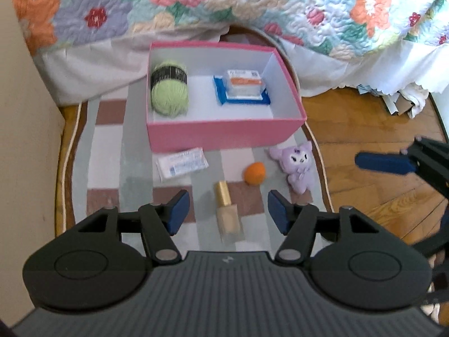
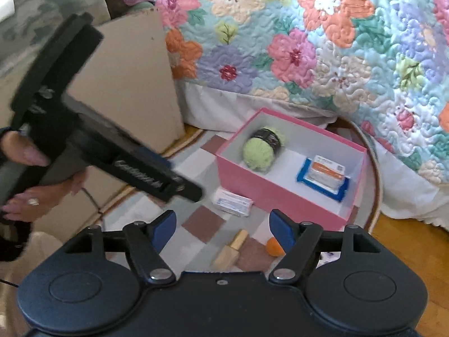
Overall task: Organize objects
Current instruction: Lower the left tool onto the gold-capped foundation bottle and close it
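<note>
A pink box (image 1: 224, 134) (image 2: 247, 179) stands on a checked rug and holds a green yarn ball (image 1: 169, 90) (image 2: 259, 151) and a blue wipes pack with a white packet on top (image 1: 242, 87) (image 2: 324, 175). In front of it lie a white sachet (image 1: 182, 164) (image 2: 232, 202), a gold-capped foundation bottle (image 1: 228, 216) (image 2: 231, 250), an orange sponge (image 1: 254, 173) (image 2: 274, 246) and a purple plush toy (image 1: 299, 165). My left gripper (image 1: 228, 212) hangs open above the bottle, nothing between its pads. My right gripper (image 2: 221, 227) is open and empty too, over the bottle and sponge.
A flowered quilt (image 1: 252, 2) (image 2: 308, 42) drapes over the bed behind the box. A beige wall or panel (image 1: 25, 140) (image 2: 132, 84) stands at the left. Wooden parquet (image 1: 364, 129) lies right of the rug. A person's hand (image 2: 28, 179) holds the left gripper's handle.
</note>
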Demonstrator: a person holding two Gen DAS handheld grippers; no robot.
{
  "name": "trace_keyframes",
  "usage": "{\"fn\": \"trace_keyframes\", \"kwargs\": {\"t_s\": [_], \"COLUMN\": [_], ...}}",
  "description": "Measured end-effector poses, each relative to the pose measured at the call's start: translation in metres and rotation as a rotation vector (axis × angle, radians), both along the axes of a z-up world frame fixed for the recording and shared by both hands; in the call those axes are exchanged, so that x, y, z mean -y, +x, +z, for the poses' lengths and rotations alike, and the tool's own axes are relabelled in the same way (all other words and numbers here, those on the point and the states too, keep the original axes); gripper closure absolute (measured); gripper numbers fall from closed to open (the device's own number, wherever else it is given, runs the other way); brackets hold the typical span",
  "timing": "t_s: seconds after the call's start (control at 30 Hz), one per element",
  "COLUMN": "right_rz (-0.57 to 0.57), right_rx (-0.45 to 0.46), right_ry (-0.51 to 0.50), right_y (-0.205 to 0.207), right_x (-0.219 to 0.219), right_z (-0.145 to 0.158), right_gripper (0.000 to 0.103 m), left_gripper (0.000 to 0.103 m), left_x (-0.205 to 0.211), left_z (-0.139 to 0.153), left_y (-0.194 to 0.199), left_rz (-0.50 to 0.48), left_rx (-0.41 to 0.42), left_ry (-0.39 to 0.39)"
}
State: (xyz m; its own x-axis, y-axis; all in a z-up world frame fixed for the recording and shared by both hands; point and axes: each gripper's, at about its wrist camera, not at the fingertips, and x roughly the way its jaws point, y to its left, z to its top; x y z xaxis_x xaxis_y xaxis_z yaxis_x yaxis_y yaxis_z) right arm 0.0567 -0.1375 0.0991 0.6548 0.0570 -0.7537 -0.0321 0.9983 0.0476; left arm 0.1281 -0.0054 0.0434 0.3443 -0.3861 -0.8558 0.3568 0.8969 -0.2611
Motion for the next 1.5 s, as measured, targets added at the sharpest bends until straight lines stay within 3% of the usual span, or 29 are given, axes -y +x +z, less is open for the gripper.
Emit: {"fn": "trace_keyframes", "kwargs": {"t_s": [0.17,0.33,0.57,0.77,0.87,1.03,1.13,1.17,1.2,1.37,1.43,1.5], "right_rz": [0.031,0.028,-0.005,0.0,0.03,0.087,0.108,0.118,0.122,0.072,0.022,-0.023], "right_rx": [-0.033,-0.024,0.056,0.005,-0.046,-0.097,-0.137,-0.152,-0.167,-0.208,-0.223,-0.226], "right_ry": [-0.025,0.004,-0.145,-0.054,0.014,-0.026,-0.011,-0.014,-0.023,-0.006,0.032,0.084], "right_y": [0.009,0.01,0.022,0.028,0.03,0.037,0.04,0.041,0.043,0.048,0.05,0.05], "right_x": [0.0,0.0,0.001,0.01,0.008,-0.011,-0.019,-0.022,-0.024,-0.025,-0.02,-0.015], "right_z": [-0.016,-0.044,-0.068,-0.1,-0.126,-0.167,-0.183,-0.187,-0.192,-0.208,-0.214,-0.218], "right_gripper": [0.025,0.025,0.018,0.018,0.019,0.025,0.029,0.039,0.041,0.042,0.049,0.05], "left_gripper": [0.042,0.042,0.036,0.03,0.03,0.032,0.033,0.033,0.033,0.033,0.038,0.053], "left_x": [-0.006,-0.009,-0.016,-0.016,-0.013,-0.005,0.006,0.007,0.008,0.007,0.003,-0.001], "left_z": [-0.026,-0.053,-0.077,-0.108,-0.126,-0.154,-0.17,-0.176,-0.18,-0.195,-0.198,-0.202], "left_y": [-0.001,0.0,0.003,0.0,-0.001,-0.002,-0.001,0.0,0.001,0.008,0.011,0.012], "left_rz": [0.024,0.053,0.084,0.101,0.098,0.064,0.028,0.029,0.024,0.031,0.038,0.041], "left_rx": [-0.03,0.007,0.098,0.118,0.09,0.03,-0.01,-0.029,-0.044,-0.081,-0.096,-0.124], "left_ry": [-0.023,-0.041,-0.063,-0.115,-0.109,-0.112,-0.077,-0.082,-0.093,-0.111,-0.155,-0.219]}}
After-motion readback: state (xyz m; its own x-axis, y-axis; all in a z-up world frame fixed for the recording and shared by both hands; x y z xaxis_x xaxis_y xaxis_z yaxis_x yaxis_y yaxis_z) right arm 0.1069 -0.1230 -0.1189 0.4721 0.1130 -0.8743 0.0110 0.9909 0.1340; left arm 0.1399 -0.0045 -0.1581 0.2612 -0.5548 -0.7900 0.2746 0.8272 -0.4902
